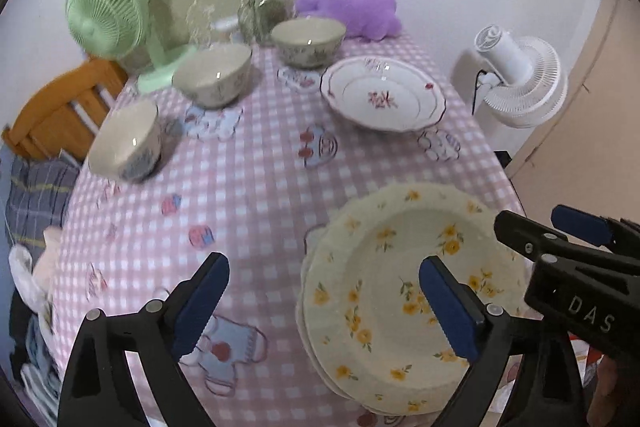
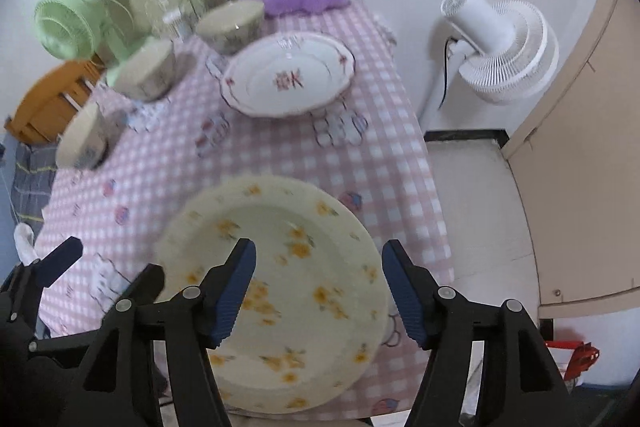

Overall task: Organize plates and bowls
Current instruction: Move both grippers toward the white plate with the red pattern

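Grippers: you are holding left gripper point(image 1: 324, 291) and right gripper point(image 2: 319, 285) with jaws spread, gripping nothing, both hovering over near yellow-flowered plate point(image 1: 400, 291).

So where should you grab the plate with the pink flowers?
Probably by its wavy rim, on the near edge facing the grippers. The pink-flower plate lies flat on the checked tablecloth, so only the flared rim gives the fingers something to pinch, one finger above and one slipped under. The near side looks open; a bowl stands close behind the far side.
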Motion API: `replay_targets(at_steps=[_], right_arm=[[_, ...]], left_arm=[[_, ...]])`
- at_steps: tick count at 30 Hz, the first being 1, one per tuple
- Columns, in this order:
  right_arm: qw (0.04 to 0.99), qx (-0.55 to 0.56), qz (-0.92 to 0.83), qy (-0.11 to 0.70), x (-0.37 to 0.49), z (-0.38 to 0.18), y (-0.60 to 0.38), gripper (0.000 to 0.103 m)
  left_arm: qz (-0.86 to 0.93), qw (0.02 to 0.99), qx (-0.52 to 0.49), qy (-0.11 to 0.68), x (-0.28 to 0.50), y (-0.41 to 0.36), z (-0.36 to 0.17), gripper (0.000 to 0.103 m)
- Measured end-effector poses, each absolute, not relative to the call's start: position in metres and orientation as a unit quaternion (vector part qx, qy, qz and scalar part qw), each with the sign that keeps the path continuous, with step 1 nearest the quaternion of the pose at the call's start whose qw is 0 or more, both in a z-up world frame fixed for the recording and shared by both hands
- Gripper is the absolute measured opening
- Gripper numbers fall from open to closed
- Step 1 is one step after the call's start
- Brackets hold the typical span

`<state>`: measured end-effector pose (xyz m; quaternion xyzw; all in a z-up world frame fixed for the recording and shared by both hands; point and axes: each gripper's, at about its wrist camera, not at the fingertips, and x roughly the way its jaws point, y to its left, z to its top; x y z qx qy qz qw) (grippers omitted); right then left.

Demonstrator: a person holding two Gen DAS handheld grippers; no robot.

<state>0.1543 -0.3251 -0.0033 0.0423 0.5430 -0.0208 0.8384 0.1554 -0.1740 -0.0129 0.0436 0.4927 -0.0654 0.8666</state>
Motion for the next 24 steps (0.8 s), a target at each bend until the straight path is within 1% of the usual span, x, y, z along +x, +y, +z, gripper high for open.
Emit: replay_targets(at_steps=[9, 15, 19, 22, 24], right_arm=[[0.871, 0.032, -0.005, 0.491, 0.183, 0.031, -0.310, 0.069], [0.882, 0.018, 0.019, 0.471, 0.221, 0.035, -0.320, 0.069], [0.878, -0.009, 0.022, 0.479, 0.261, 0.031, -0.331, 0.078], [0.880, -0.013, 0.028, 0.475, 0.281, 0.027, -0.339, 0.078], [0.880, -0.016, 0.029, 0.474, 0.297, 0.022, -0.345, 0.078]], left_arm=[[-0.086, 0.874, 0.040, 0.477, 0.195, -0.174, 0.012, 0.097], [-0.074, 0.881, 0.053, 0.464, 0.233, -0.189, 0.017, 0.096], [-0.058, 0.883, 0.038, 0.464, 0.266, -0.199, 0.011, 0.096], [-0.046, 0.885, 0.031, 0.463, 0.285, -0.205, 0.005, 0.096], [-0.041, 0.885, 0.032, 0.462, 0.299, -0.211, 0.000, 0.092]])
